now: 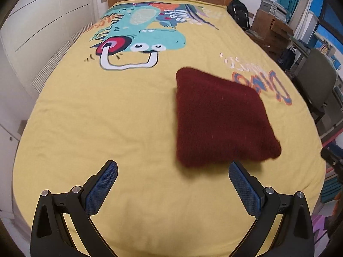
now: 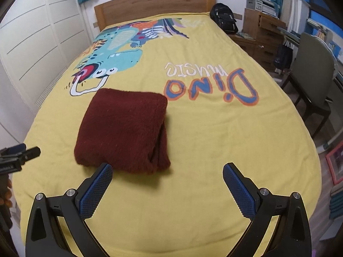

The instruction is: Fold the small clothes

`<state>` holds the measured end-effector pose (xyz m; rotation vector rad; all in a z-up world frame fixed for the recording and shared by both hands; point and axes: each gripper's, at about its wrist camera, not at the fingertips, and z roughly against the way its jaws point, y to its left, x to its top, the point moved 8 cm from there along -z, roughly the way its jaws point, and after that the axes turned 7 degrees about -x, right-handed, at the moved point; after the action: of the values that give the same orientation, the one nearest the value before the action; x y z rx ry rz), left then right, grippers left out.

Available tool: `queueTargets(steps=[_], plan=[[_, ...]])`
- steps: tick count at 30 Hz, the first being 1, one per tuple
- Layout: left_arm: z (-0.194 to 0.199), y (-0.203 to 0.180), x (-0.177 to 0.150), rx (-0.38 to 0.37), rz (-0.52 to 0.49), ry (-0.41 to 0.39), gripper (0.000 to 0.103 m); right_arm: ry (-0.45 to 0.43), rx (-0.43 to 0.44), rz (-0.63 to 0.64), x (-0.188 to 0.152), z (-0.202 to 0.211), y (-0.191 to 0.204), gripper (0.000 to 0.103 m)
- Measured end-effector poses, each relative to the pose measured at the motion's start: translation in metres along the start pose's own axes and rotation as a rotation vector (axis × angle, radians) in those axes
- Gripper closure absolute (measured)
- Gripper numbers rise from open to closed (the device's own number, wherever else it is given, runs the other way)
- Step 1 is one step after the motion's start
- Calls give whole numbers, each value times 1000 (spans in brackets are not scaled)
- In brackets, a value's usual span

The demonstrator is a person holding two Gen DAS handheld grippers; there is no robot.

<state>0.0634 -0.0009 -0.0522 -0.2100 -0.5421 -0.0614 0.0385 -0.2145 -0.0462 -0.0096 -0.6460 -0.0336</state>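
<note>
A folded dark red garment lies on the yellow bed cover, with the left gripper and right gripper near it, fingers spread, holding nothing.

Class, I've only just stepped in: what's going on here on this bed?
A person is folding small clothes with handheld tongs, one in each hand. A dark red fuzzy garment lies folded into a compact rectangle on the yellow dinosaur bedspread. Both the left tongs and the right tongs are open, holding nothing, and hover just short of the garment. The fold looks finished.
</note>
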Motion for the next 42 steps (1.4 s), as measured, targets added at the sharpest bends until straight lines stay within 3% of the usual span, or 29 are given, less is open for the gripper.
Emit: queueTargets(steps=[8,42], plan=[[1,-5,-28,4,-35,37,1,4,-14,5,-17,18,-4,1],[5,-1,-22,-16,-46,21,1,38,-32,22,-31,13,-2,1]])
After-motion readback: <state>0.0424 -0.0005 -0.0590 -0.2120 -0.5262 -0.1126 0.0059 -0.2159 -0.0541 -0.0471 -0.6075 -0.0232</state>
